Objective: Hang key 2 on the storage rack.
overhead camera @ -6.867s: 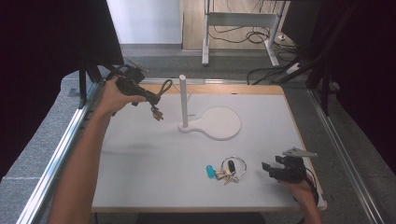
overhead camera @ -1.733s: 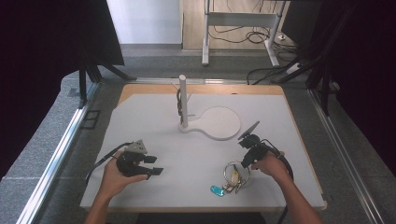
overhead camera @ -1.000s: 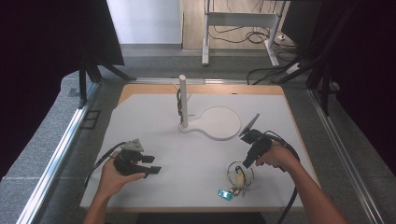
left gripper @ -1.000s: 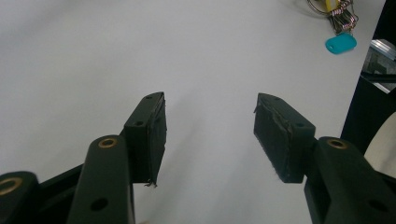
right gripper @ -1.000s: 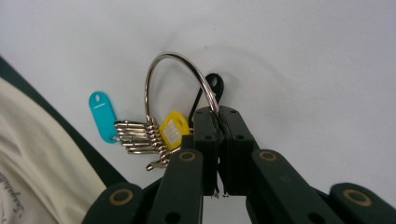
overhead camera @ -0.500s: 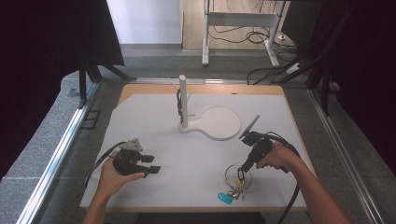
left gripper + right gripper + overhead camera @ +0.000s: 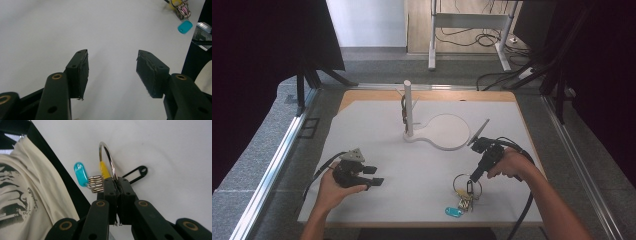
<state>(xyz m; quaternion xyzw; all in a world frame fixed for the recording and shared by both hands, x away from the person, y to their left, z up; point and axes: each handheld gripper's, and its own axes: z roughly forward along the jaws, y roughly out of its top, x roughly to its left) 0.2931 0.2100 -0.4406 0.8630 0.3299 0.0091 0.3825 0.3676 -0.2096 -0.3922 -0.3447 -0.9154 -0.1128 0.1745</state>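
Key ring [image 7: 108,160] | clamped in closed right gripper [image 7: 116,180], drawn nearer the person than a second ago | left gripper [image 7: 112,72] open, empty, unmoved on table [image 7: 377,125]

Right gripper [image 7: 117,180] jaws clamped on metal key ring [image 7: 108,157]; teal tag [image 7: 81,174], yellow tag [image 7: 104,169], black tag [image 7: 136,173] attached.

The key ring [image 7: 108,160] is a large silver metal loop, standing tilted up off the white worktop [image 7: 422,170] near its front right edge, pinched low on the wire between closed jaws. On it hang a yellow tag [image 7: 104,170], a bunch of small silver keys [image 7: 96,184], a teal oval fob [image 7: 81,173] and a flat black label holder [image 7: 136,173] lying on the worktop
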